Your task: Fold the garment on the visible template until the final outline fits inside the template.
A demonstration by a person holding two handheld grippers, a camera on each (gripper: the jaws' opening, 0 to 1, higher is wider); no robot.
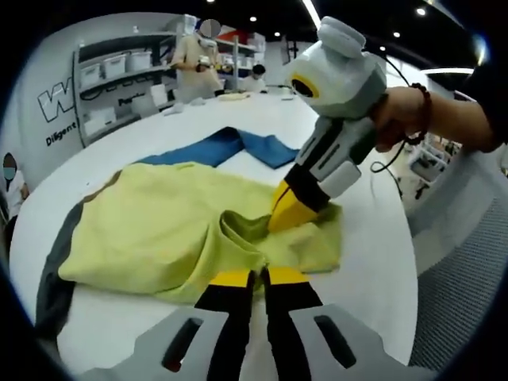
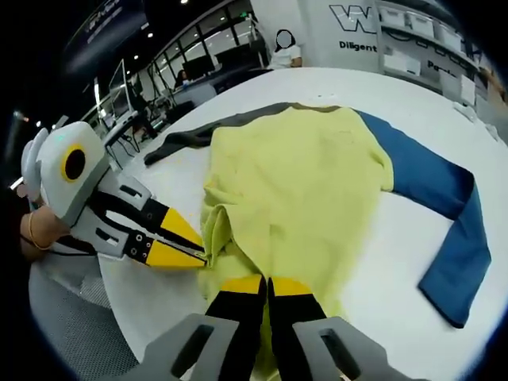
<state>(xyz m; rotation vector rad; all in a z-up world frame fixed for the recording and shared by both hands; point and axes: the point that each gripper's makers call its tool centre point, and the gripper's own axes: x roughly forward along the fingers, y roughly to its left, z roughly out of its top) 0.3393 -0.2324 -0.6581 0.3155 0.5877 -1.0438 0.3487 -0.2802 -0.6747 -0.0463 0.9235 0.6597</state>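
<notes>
A yellow garment lies spread on the white table, with a blue sleeve stretched out at the far side and a grey sleeve along the left edge. My left gripper is shut on the garment's near yellow hem. My right gripper comes in from the right, shut on a bunched fold of the same hem. In the right gripper view the garment runs away from my right gripper, the blue sleeve lies to the right, and the left gripper pinches the fabric edge.
A hand with a bead bracelet holds the right gripper. A grey mesh chair stands by the table's rounded edge. Shelves with bins and people at another table are far behind.
</notes>
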